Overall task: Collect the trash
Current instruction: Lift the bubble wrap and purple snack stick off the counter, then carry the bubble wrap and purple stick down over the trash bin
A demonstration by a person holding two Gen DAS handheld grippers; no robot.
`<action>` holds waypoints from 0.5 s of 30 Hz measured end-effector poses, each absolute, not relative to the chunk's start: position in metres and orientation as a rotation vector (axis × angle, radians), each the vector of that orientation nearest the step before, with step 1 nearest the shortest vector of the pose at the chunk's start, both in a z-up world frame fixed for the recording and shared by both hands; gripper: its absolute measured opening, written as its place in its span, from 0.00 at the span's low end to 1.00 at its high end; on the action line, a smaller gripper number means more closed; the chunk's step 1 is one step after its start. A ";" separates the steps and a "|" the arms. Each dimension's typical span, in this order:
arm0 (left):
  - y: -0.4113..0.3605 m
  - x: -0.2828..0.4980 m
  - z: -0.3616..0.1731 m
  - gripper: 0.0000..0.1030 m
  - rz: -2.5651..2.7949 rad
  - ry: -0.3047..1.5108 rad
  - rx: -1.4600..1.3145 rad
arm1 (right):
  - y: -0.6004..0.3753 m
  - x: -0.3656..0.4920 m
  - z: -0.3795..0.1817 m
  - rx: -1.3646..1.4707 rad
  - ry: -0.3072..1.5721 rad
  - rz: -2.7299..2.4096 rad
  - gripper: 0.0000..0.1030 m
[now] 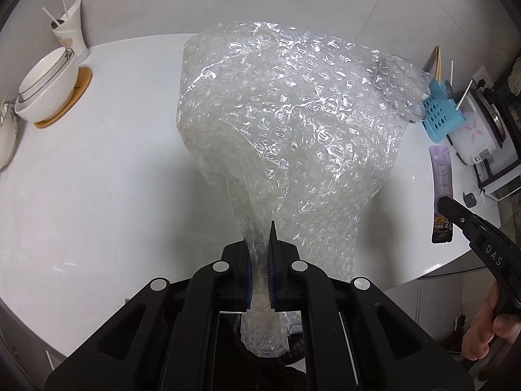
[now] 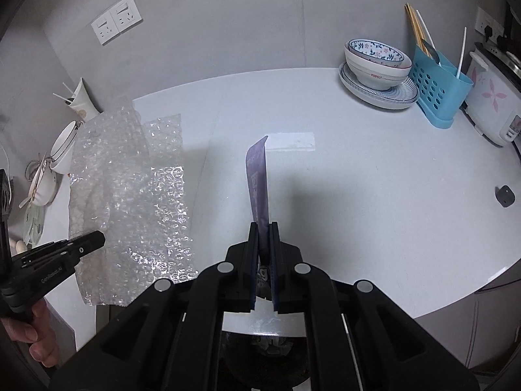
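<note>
A big sheet of clear bubble wrap (image 1: 286, 123) hangs off the white table, bunched between the jaws of my left gripper (image 1: 260, 247), which is shut on it. In the right wrist view the same bubble wrap (image 2: 130, 195) hangs at the left, with the left gripper (image 2: 94, 239) beside it. My right gripper (image 2: 263, 231) is shut on a narrow purple sachet (image 2: 259, 179) that sticks up above the tabletop. The left wrist view shows this purple sachet (image 1: 441, 189) at the right, pinched by the right gripper (image 1: 444, 203).
On the white table (image 2: 358, 195) stand a patterned bowl on a plate (image 2: 377, 65), a blue utensil holder (image 2: 436, 88) with chopsticks and a rice cooker (image 2: 491, 104). White bowls on a wooden coaster (image 1: 49, 91) and a cup with sticks (image 1: 70, 32) stand at the left. A small dark object (image 2: 504, 195) lies near the right edge.
</note>
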State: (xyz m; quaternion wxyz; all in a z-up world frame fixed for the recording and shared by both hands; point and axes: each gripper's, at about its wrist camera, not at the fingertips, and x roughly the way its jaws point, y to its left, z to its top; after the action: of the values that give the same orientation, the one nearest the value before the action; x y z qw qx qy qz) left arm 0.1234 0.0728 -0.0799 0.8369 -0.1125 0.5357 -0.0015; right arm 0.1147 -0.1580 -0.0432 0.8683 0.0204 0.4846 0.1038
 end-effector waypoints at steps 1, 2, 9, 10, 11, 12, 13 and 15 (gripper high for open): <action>0.072 0.118 -0.079 0.06 -0.001 1.132 -0.240 | -0.159 0.110 -0.043 0.041 1.011 0.223 0.05; 0.070 0.112 -0.078 0.06 -0.001 1.129 -0.243 | -0.161 0.105 -0.042 0.038 1.006 0.228 0.05; 0.057 0.078 -0.077 0.06 -0.009 1.120 -0.246 | -0.172 0.071 -0.044 0.025 0.999 0.260 0.05; 0.054 0.072 -0.078 0.06 -0.008 1.121 -0.242 | -0.175 0.065 -0.045 0.022 0.999 0.265 0.05; 0.051 0.065 -0.078 0.06 -0.011 1.121 -0.238 | -0.178 0.058 -0.046 0.016 0.997 0.269 0.05; 0.047 0.058 -0.080 0.06 -0.017 1.123 -0.235 | -0.181 0.053 -0.047 0.012 0.998 0.268 0.05; 0.042 0.053 -0.081 0.06 -0.022 1.125 -0.235 | -0.184 0.047 -0.049 0.011 1.000 0.270 0.05; 0.033 0.042 -0.083 0.06 -0.034 1.128 -0.230 | -0.192 0.037 -0.052 0.015 1.003 0.274 0.05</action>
State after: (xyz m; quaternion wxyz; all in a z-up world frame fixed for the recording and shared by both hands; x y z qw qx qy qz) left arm 0.0419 0.0334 -0.0834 0.8387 -0.1089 0.5334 -0.0161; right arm 0.0365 -0.1916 -0.0524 0.8679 0.0072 0.4791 0.1311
